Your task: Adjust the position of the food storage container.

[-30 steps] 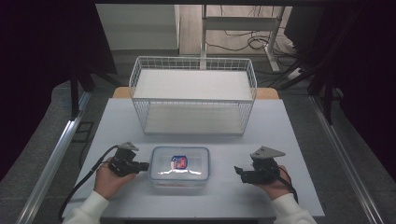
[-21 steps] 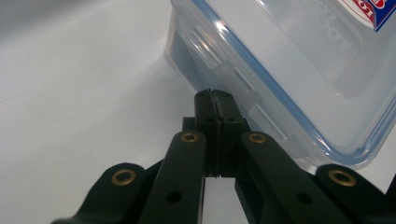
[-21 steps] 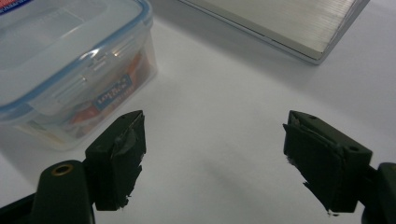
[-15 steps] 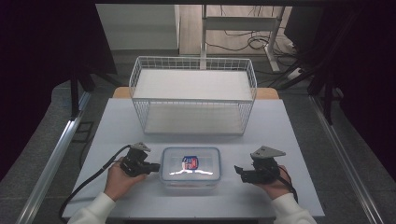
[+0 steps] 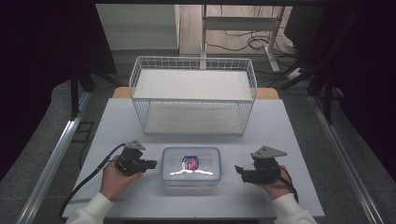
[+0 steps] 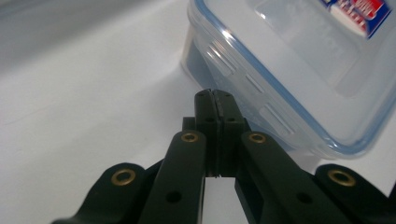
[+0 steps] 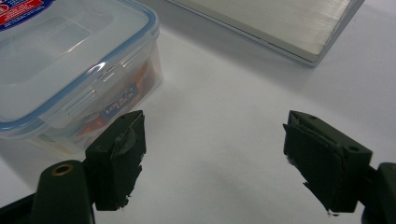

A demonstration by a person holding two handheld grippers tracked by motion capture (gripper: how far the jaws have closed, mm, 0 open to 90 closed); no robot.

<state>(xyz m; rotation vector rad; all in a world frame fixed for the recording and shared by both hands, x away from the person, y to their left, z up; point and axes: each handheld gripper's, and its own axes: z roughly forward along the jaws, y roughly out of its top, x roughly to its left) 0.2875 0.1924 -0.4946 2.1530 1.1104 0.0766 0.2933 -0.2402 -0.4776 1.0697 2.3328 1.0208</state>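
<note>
A clear plastic container point(image 5: 191, 165) with a blue-rimmed snap lid and a red-and-blue label sits at the table's front middle. My left gripper point(image 5: 153, 164) lies level at its left side, jaws shut with nothing between them. In the left gripper view the closed tips point(image 6: 215, 95) sit right at the container's point(image 6: 289, 60) side clip; I cannot tell whether they touch. My right gripper point(image 5: 239, 171) is held level a little to the container's right, pointing at it. Its jaws point(image 7: 222, 154) stand wide open and bare, short of the container point(image 7: 60, 60).
A white wire basket point(image 5: 194, 93) stands behind the container at the back of the white table point(image 5: 280, 130); its base edge point(image 7: 280, 23) appears in the right gripper view. A black cable point(image 5: 88, 179) trails from my left gripper off the front left.
My left gripper has moved to the right, and the container has slid a little to the right with it. The right gripper has stayed where it was.
</note>
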